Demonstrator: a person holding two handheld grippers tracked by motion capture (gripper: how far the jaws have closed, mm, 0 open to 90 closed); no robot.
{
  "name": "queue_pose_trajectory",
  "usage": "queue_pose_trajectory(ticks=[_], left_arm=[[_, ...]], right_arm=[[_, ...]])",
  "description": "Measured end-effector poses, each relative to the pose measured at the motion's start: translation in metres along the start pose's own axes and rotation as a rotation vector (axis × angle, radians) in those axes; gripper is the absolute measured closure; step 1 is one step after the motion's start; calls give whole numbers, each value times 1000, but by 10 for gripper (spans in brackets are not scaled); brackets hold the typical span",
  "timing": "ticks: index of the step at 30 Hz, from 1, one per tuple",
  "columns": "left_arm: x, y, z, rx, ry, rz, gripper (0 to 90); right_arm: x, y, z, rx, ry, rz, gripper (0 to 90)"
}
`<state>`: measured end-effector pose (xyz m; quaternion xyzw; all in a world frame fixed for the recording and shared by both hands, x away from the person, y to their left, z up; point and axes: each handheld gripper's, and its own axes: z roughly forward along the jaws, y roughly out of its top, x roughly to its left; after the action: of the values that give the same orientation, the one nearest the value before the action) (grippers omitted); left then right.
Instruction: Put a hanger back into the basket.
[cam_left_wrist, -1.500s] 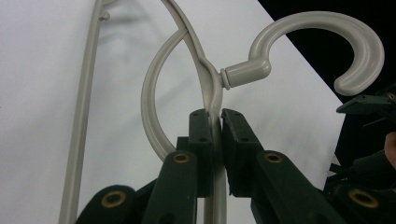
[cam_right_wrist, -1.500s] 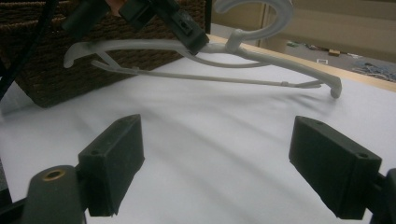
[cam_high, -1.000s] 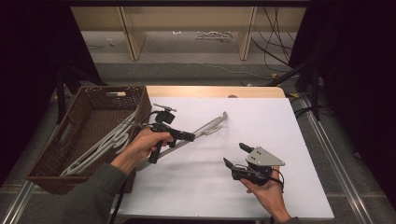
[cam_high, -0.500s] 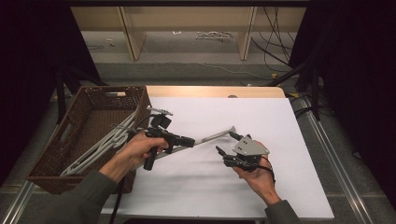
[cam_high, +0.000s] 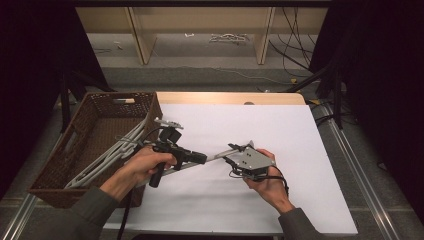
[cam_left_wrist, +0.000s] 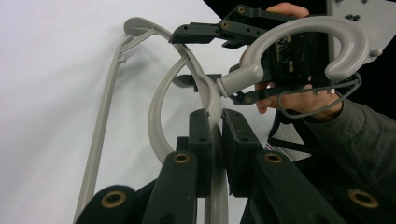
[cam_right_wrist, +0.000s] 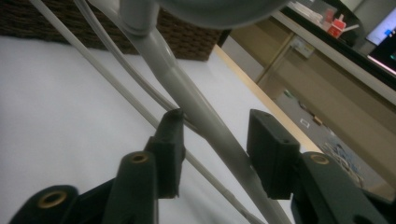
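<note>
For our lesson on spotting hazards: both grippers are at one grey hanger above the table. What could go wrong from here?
1. The right gripper's jaws have just been closing around the hanger's stem, not yet pressing; it may slip.
2. The left gripper is shut on the hanger, and more hangers lean from the basket beside it; pulling could drag them out.

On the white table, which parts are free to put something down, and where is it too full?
The white table is bare along its far edge by the wooden strip, on its right side, and near its front edge between the two forearms. It is crowded in the middle, where the left tongs and right tongs meet on the grey hangers leaning out of the wicker basket.
</note>
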<state>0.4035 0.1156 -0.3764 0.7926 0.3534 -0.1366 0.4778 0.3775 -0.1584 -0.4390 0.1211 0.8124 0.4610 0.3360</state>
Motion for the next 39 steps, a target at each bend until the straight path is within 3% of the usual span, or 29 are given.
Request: queue_pose_trajectory(ticks=[5, 7, 14, 17, 19, 23, 27, 31, 33, 34, 37, 39], left_arm=[[-2, -1, -3, -1, -10, 7, 825], [-2, -1, -3, 7, -7, 20, 825], [-2, -4, -2, 27, -17, 37, 820], [-1, -3, -1, 77, -35, 50, 810], [-2, -5, 5, 74, -28, 65, 805], [-2, -2, 9, 137, -22, 83, 807], [-2, -1, 8, 150, -17, 93, 813], [-6, -2, 6, 153, 5, 126, 817], [-8, -4, 7, 112, 25, 132, 818], [-8, -2, 5, 129, 26, 140, 819], [-10, 0, 3, 108, 37, 146, 819], [-12, 4, -3, 104, 47, 151, 819]], right_arm=[[-1, 4, -5, -26, 13, -110, 675], [-1, 5, -5, -32, 17, -127, 680], [2, 10, -8, -15, 28, -267, 718], [3, 11, -9, -17, 38, -298, 726], [4, 12, -9, -20, 38, -321, 731], [4, 14, -10, -27, 43, -350, 734], [4, 15, -10, -34, 31, -377, 736], [6, 16, -10, -36, 39, -367, 736], [6, 17, -10, -39, 33, -361, 733], [6, 17, -11, -42, 28, -354, 729], [4, 18, -11, -41, 10, -301, 688], [3, 19, -13, -46, -17, -267, 598]])
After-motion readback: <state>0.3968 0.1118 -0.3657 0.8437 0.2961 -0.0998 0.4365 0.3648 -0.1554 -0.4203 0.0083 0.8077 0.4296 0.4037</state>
